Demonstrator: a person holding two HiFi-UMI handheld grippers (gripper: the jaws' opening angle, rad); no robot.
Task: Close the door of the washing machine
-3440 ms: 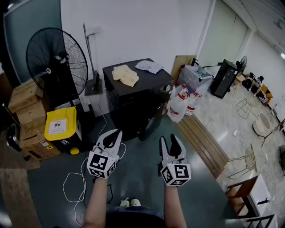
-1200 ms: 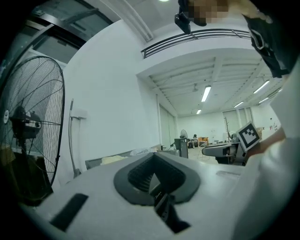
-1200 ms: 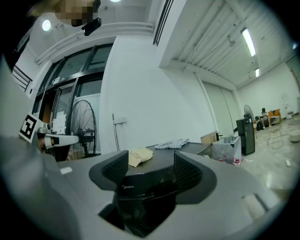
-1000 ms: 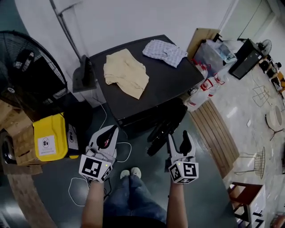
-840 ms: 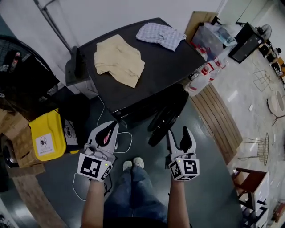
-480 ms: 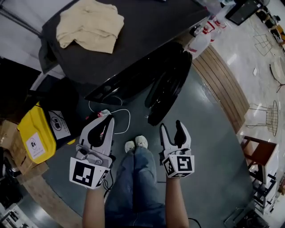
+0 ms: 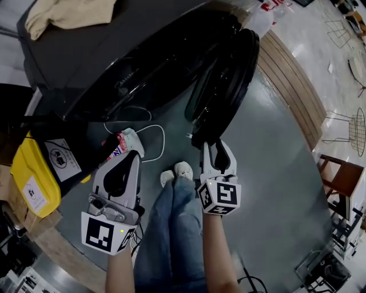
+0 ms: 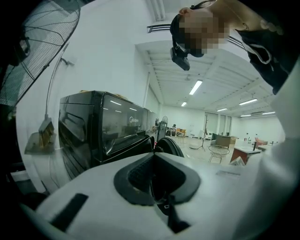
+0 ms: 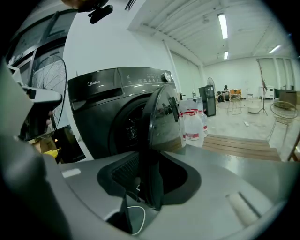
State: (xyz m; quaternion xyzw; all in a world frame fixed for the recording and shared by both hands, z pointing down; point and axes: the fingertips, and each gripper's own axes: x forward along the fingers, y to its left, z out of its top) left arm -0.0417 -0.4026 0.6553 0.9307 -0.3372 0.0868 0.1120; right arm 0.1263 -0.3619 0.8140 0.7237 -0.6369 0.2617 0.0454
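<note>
The black front-loading washing machine (image 7: 114, 57) fills the top of the head view, and its round door (image 7: 229, 74) swings out to the right. My right gripper (image 7: 216, 147) hovers just below the door's lower edge. In the right gripper view the door (image 9: 161, 117) stands edge-on in the gap between the jaws of my right gripper (image 9: 150, 183). They have just been closing, and no pad visibly presses on the door. My left gripper (image 7: 131, 155) is left of the door with its tips together, empty. The left gripper view shows the machine (image 8: 103, 131) ahead.
A yellow bin (image 7: 31, 177) stands at the left beside the machine. A white cable (image 7: 151, 134) loops on the floor by the person's shoes (image 7: 174, 171). Plastic jugs (image 9: 192, 126) and a wooden slatted platform (image 7: 291, 74) lie to the right. A beige cloth (image 7: 63, 11) lies on top.
Both grippers have dropped low in front of the machine, and the machine and door now loom much closer. The right jaws stand narrower than before.
</note>
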